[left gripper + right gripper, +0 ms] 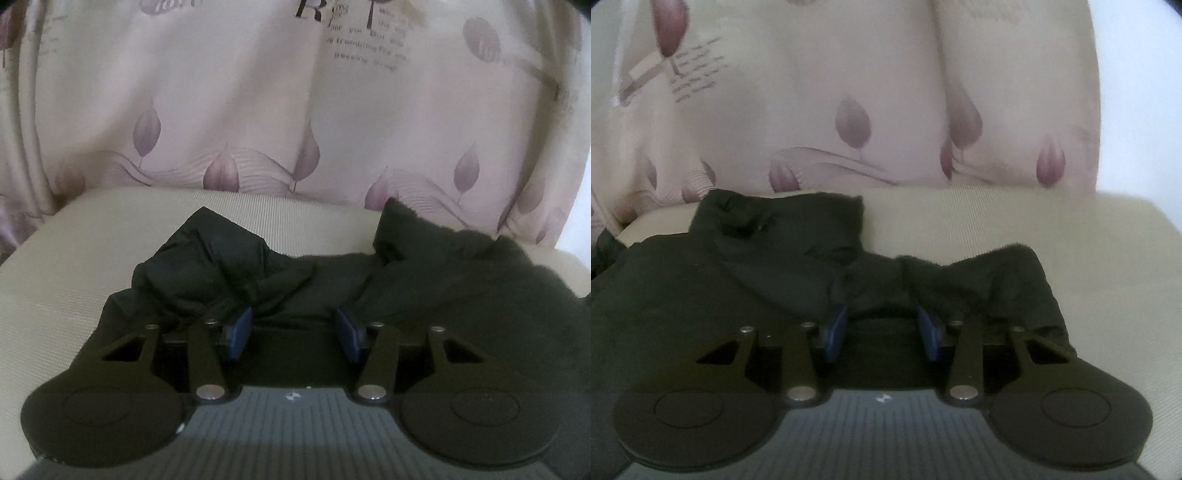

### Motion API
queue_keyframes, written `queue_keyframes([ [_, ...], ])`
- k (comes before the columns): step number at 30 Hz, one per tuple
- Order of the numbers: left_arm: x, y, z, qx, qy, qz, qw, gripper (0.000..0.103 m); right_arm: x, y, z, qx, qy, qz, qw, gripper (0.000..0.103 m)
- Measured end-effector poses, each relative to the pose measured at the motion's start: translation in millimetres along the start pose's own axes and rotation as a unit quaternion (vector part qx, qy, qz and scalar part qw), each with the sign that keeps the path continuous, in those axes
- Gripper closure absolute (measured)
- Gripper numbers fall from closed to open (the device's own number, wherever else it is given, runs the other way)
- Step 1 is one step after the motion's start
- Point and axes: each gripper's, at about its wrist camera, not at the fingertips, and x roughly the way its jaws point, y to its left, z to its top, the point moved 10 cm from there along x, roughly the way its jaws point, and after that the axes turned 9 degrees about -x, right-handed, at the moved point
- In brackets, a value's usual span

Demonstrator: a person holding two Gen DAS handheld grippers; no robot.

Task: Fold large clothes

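Bare beige surface (74, 258) open to your left, black garment (443, 295) bunched ahead of both grippers, curtain (258, 110) closing off the far edge.

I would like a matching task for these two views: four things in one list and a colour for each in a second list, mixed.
Things:
1. garment
2. curtain
3. finger pads
4. surface under the garment

Colours:
a. blue
b. plain beige
c. black
d. pale pink with purple leaves

Pairs: 1-c, 2-d, 3-a, 4-b
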Motion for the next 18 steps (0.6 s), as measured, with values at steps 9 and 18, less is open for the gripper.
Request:
queue_keyframes([
  [9,15,7,-5,-0.044,0.007,-0.025,0.9987,0.048,17,0,-16,0.013,-0.017,-0.018,1.000,0.063],
  [18,21,9,-8,-0.048,0.015,-0.022,0.9985,0.047,27,1,-17,-0.013,-0.006,-0.049,0.999,0.063],
])
